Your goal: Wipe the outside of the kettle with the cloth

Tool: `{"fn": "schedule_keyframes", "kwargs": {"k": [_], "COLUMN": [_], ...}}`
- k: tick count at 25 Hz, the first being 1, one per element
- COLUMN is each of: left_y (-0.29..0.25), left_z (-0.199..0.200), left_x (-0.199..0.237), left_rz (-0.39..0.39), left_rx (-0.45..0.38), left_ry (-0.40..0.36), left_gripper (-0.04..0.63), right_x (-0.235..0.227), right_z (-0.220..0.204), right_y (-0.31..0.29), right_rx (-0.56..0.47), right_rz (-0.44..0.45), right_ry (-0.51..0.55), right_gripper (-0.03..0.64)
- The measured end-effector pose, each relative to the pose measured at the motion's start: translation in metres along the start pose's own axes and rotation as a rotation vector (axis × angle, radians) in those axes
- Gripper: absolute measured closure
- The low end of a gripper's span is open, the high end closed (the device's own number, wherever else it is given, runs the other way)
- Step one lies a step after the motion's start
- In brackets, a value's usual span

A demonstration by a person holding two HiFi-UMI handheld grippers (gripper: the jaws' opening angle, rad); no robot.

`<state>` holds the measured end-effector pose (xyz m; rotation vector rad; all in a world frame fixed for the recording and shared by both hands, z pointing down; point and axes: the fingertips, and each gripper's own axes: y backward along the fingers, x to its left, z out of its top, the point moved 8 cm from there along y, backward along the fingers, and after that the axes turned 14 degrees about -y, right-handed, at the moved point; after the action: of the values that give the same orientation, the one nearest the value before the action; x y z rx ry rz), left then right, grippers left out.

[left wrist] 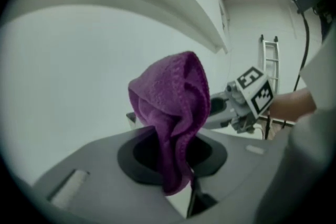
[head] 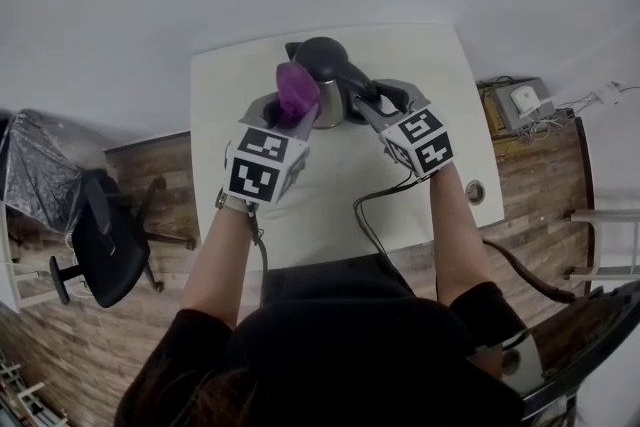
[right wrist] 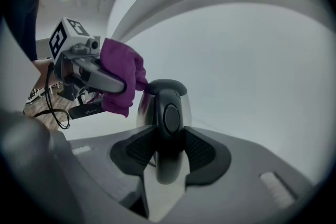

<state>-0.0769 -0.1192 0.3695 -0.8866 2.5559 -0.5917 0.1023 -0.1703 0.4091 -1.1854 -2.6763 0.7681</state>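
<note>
- The kettle is standing at the middle of the table's far edge, blocking passage there.
- The right gripper is clamping its handle, closing off the near side.
- The left gripper, pinching the cloth, is crowding the kettle's left.
- A cable is hanging over the near edge.
- Both side edges are lying open.
</note>
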Motion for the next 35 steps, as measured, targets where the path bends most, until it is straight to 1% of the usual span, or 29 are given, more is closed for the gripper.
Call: {"fn": "schedule_keyframes", "kwargs": {"k": [1,3,5,9,13,15,18,23,25,30,33,35], "left_y": [0.000,-0.006,-0.013,-0.026,-0.031,-0.032,-0.039,-0.062,-0.071,-0.086,-0.095,-0.101], "left_z": [0.008,0.017,0.020,0.024,0.026,0.020,0.002,-0.029,-0.042,-0.070,-0.089,-0.098], "left_x": [0.002,0.006,0.007,0.004,-0.001,-0.006,-0.019,-0.043,-0.051,-0.058,-0.055,-0.053], "left_rz": [0.003,0.005,-0.002,-0.048,-0.041,-0.044,-0.072,-0.158,-0.196,-0.291,-0.306,-0.321], "left_rx": [-0.015,-0.019,-0.005,0.046,0.063,0.070,0.103,0.166,0.194,0.255,0.322,0.342], "left_ry": [-0.002,-0.019,-0.039,-0.051,-0.073,-0.088,-0.102,-0.111,-0.091,-0.014,0.034,0.077], "left_gripper": [0.495,0.495,0.495,0.494,0.494,0.494,0.494,0.494,0.494,0.494,0.492,0.492], "right_x": [0.001,0.004,0.007,0.010,0.013,0.017,0.022,0.023,0.023,0.026,0.026,0.025], "right_z": [0.000,-0.001,-0.002,-0.004,-0.005,-0.005,-0.007,-0.007,-0.007,-0.008,-0.007,-0.008], "right_y": [0.001,0.002,0.004,0.004,0.003,0.003,0.004,0.005,0.005,0.004,0.003,0.003], "right_rx": [0.000,-0.001,-0.009,-0.008,-0.009,-0.018,-0.030,-0.037,-0.035,-0.037,-0.035,-0.034], "right_rz": [0.001,0.005,0.012,0.001,-0.032,-0.049,-0.061,-0.066,-0.064,-0.068,-0.070,-0.071], "right_ry": [-0.002,-0.006,-0.016,-0.022,-0.039,-0.052,-0.066,-0.068,-0.066,-0.068,-0.067,-0.068], "right_gripper": [0.459,0.459,0.459,0.457,0.459,0.459,0.457,0.457,0.457,0.457,0.457,0.457]}}
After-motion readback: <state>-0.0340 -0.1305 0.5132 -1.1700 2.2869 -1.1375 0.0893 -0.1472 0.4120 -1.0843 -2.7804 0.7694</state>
